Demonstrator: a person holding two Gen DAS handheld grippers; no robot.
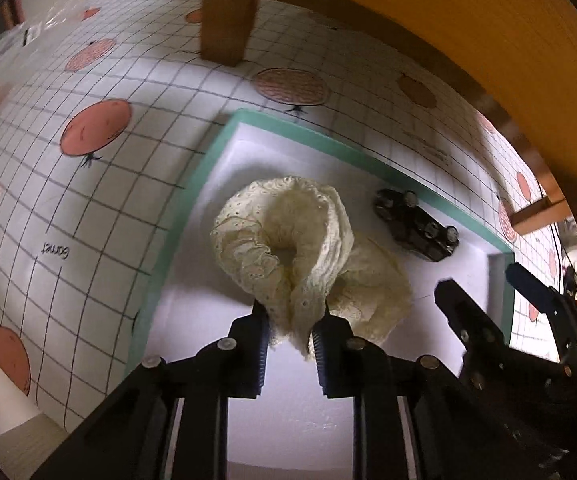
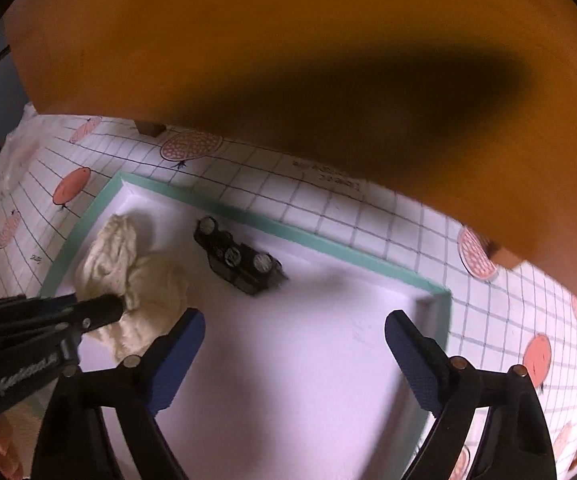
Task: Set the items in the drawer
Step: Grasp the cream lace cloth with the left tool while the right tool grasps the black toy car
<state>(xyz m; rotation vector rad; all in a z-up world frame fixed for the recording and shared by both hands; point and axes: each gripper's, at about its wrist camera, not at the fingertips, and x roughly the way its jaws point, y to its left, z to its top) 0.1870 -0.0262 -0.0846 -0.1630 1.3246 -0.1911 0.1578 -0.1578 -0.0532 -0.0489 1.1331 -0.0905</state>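
Note:
A white drawer with a teal rim [image 1: 184,208] [image 2: 288,236] lies open on a tomato-print cloth. My left gripper [image 1: 291,312] [image 2: 100,308] is shut on a cream lace scrunchie [image 1: 284,232] [image 2: 116,240], which hangs low over the drawer's left part. A second cream ruffled lump [image 1: 368,296] [image 2: 156,280] touches it on the right; I cannot tell if it is a separate piece. A black toy car [image 1: 416,224] [image 2: 240,260] lies wheels-up near the drawer's far rim. My right gripper [image 2: 294,320] [image 1: 478,280] is open over the drawer's white floor, holding nothing.
An orange wooden panel [image 2: 288,40] overhangs the far side, with a wooden leg [image 1: 226,20] standing on the checked cloth [image 1: 88,80]. Crinkled clear plastic [image 1: 8,52] lies at the far left. The drawer's near and right floor is bare white.

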